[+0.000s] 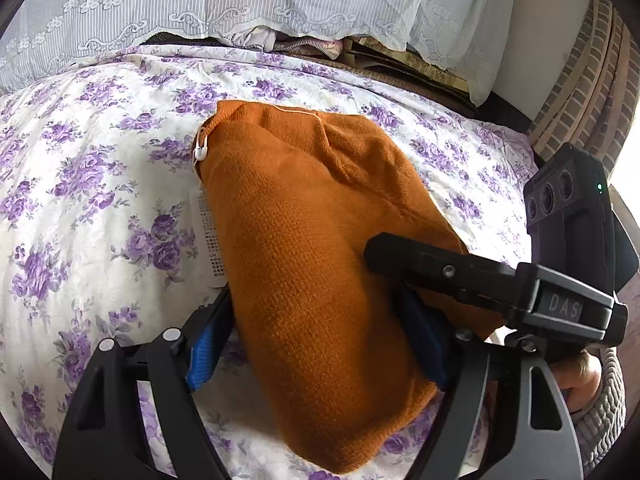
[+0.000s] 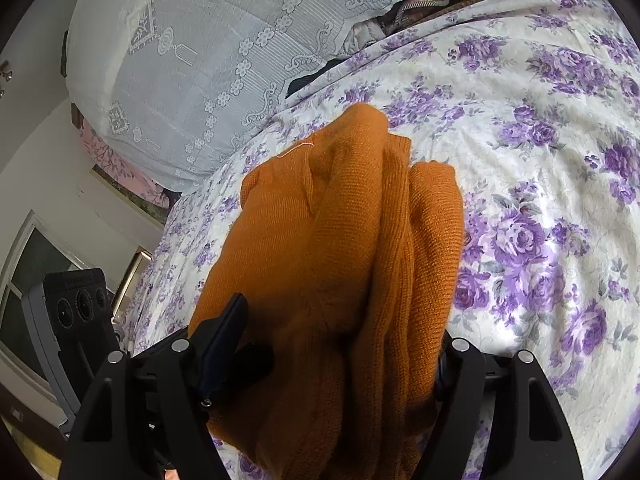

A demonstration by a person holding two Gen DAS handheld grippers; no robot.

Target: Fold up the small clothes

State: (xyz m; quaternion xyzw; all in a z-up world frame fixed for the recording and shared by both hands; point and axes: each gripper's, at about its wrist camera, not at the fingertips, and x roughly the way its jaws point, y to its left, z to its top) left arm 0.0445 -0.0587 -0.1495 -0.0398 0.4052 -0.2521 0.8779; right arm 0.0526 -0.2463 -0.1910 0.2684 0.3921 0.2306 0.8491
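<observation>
Here, both grippers' jaws clamped across the orange knit garment (image 1: 320, 264); floral bedsheet (image 1: 100, 184) all around.

Left gripper (image 1: 320, 344): pointing down-forward, jaws set wide, blue pads either side of folded orange sweater (image 1: 304, 208); whether pads press on it, cannot tell. Right gripper (image 2: 324, 364): same pitch, jaws wide, sweater bulk between fingers, contact unclear. Right gripper's finger crosses in from left gripper's right. Hand (image 1: 576, 376) in knit sleeve on right gripper's handle.
</observation>
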